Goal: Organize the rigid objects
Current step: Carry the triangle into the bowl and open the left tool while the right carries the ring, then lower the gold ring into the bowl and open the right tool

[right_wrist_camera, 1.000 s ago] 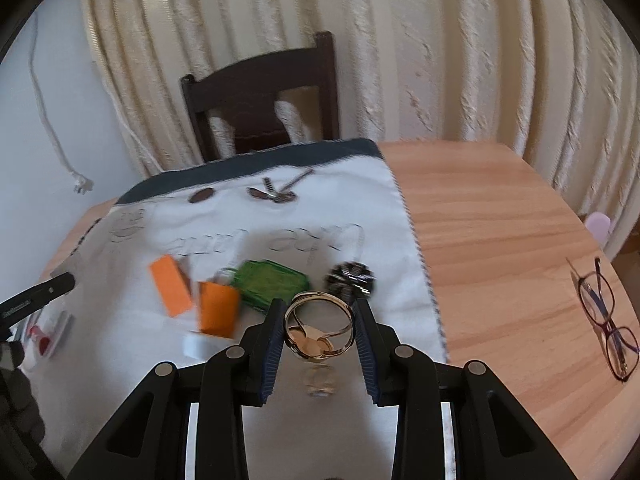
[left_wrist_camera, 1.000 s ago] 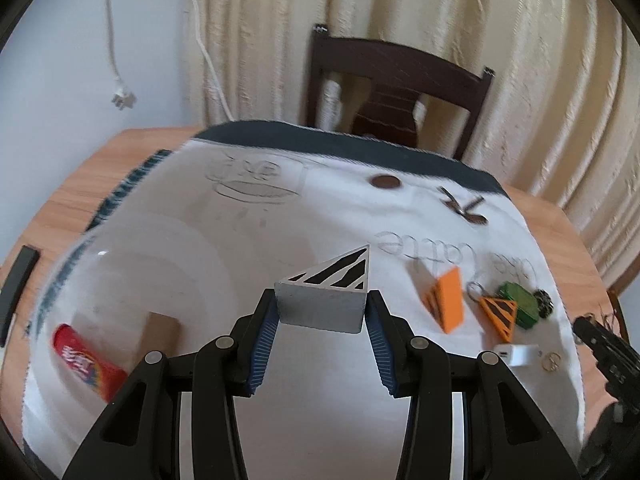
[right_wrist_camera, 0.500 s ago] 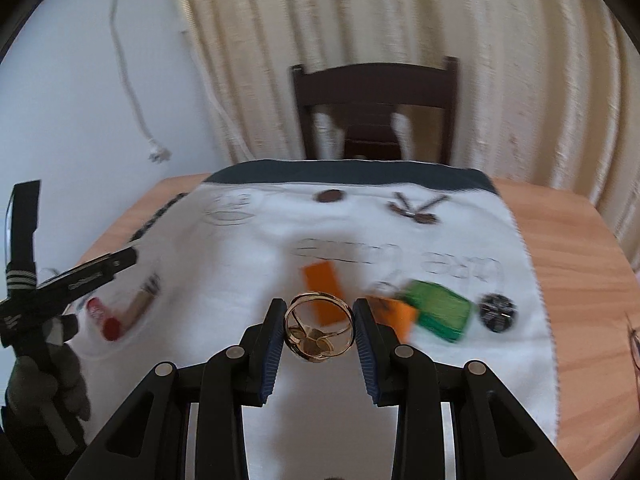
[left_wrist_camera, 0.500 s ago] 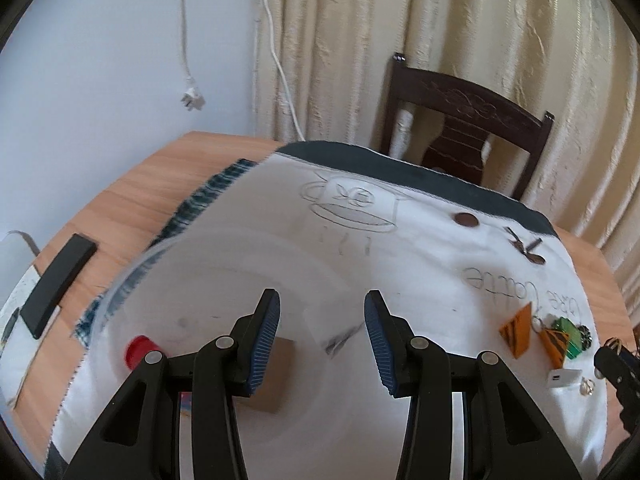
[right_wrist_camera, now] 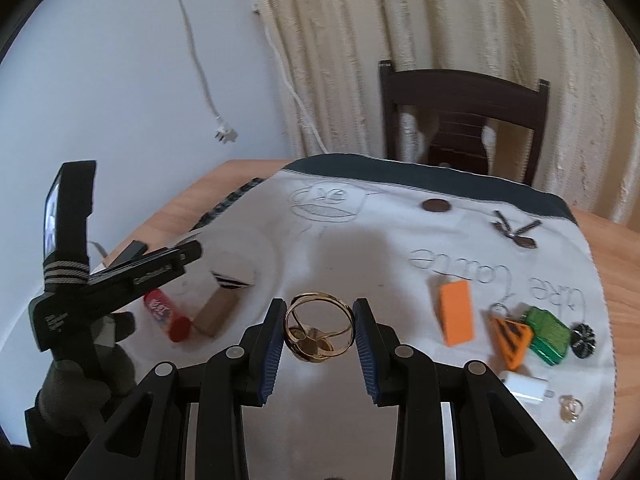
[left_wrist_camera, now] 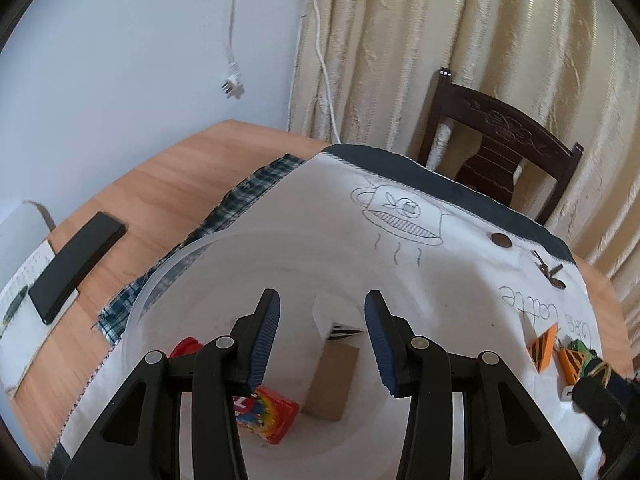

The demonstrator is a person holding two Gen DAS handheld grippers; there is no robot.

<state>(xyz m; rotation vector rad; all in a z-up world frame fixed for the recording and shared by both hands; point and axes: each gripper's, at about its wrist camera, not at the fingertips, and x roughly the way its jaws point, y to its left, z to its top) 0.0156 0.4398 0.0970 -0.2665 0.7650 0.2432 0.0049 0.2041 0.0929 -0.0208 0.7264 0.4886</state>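
Note:
My left gripper [left_wrist_camera: 322, 320] hangs open over a clear plastic bowl [left_wrist_camera: 168, 264] and holds nothing. Inside the bowl lie a white wedge with black stripes [left_wrist_camera: 334, 318], a tan block [left_wrist_camera: 334, 380] and a red tube [left_wrist_camera: 268, 412]. My right gripper [right_wrist_camera: 320, 326] is shut on a gold ring [right_wrist_camera: 318, 328], held above the white cloth just right of the bowl. In the right wrist view the left gripper [right_wrist_camera: 188, 256] shows from the side, over the wedge [right_wrist_camera: 232, 280]. An orange block [right_wrist_camera: 456, 312], an orange striped wedge [right_wrist_camera: 512, 336] and a green piece [right_wrist_camera: 548, 334] lie on the cloth.
A white charger [right_wrist_camera: 526, 386], a small ring [right_wrist_camera: 570, 408] and a black round trinket [right_wrist_camera: 582, 334] sit at the cloth's right edge. A black phone [left_wrist_camera: 76, 264] lies on the wooden table at the left. A dark chair [left_wrist_camera: 496, 160] stands behind the table.
My left gripper opened and let the striped wedge fall into the bowl. My right gripper swung left toward the bowl with the gold ring still held.

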